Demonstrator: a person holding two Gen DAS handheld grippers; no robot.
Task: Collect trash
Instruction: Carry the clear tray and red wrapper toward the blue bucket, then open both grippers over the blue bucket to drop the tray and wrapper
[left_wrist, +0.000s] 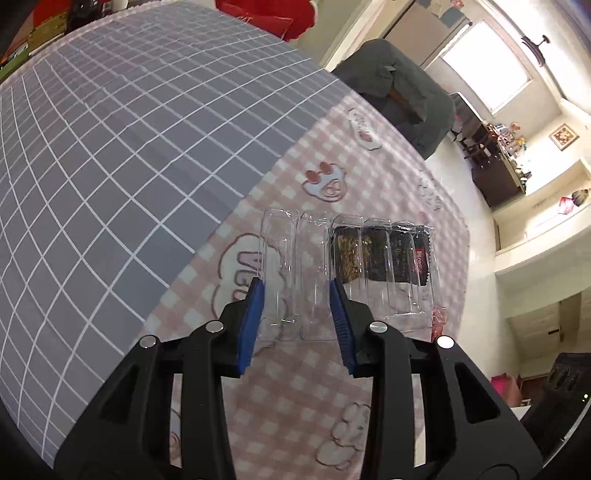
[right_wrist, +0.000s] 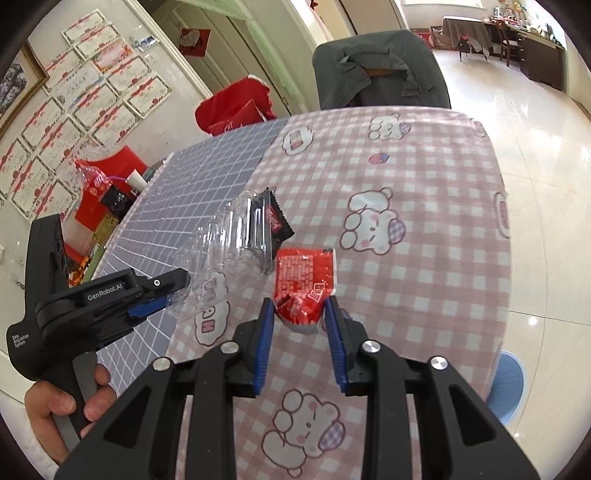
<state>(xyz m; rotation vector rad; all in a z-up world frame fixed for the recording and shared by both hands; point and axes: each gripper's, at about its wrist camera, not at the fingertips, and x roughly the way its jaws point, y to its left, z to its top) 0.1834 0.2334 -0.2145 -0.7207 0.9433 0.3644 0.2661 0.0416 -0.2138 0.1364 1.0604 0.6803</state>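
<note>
The fingers of the left gripper clamp the clear plastic tray above the checked counter, while the right gripper pinches the red wrapper, at 4 o'clock of the tray.

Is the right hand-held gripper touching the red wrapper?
Touching. In the right wrist view, the right hand-held gripper has both blue pads pressed on the red wrapper.
</note>
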